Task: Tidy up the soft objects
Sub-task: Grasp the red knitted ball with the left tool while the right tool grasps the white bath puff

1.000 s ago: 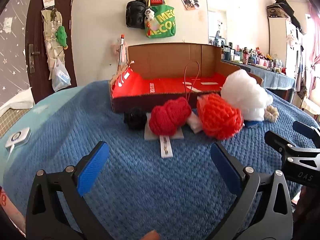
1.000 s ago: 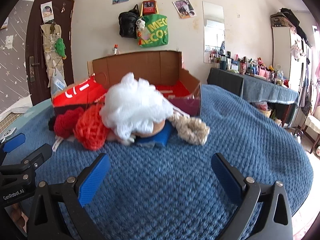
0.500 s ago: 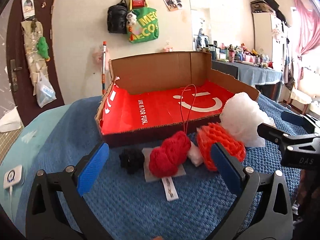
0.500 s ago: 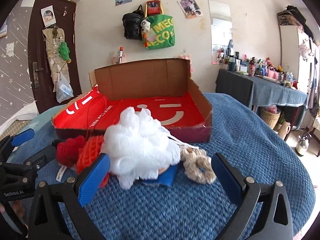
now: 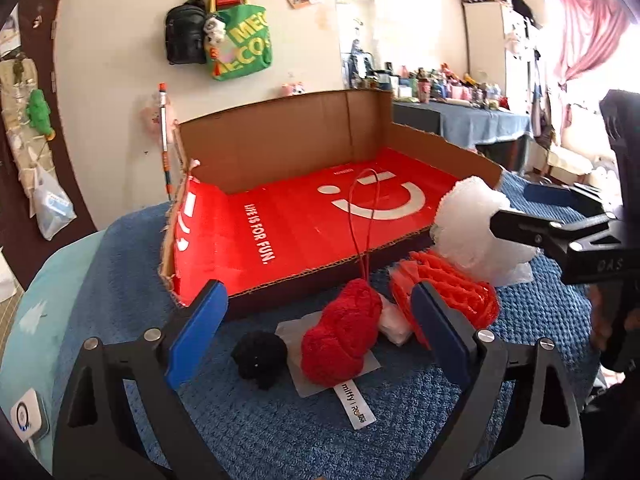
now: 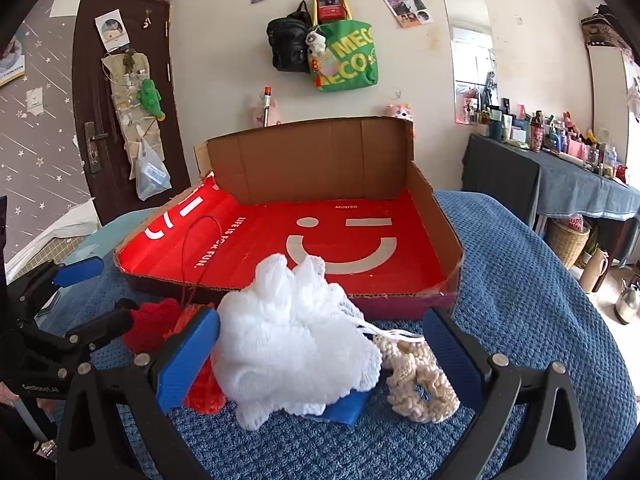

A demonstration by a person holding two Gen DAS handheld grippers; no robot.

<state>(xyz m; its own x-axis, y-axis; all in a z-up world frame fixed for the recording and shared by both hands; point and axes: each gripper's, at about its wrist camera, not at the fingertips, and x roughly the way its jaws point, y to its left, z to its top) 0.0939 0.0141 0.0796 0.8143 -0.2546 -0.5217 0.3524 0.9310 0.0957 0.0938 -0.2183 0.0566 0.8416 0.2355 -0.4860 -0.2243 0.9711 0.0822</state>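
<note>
– Left wrist view, count?
– One cardboard box [image 5: 304,216], bare inside, on the blue blanket [image 5: 248,432]. Along its front wall I see one black pom [image 5: 260,354], one red knit [image 5: 340,340], one orange knit [image 5: 460,292], one white puff [image 5: 472,224]. My left gripper [image 5: 316,332] has just narrowed, gripping nothing.
– Right wrist view?
– It adds one cream scrunchie [image 6: 420,380] and one blue piece [image 6: 344,410]; the black pom is hidden. My right gripper [image 6: 320,352] is spread wide, straddling the puff without pressing it.

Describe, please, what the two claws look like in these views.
Both are matte black angular frames with triangular cut-outs and silver screws, each finger faced with a blue pad. The left claw bears "GenRobot.AI" lettering on its side; the right claw shows "DAS".
</note>
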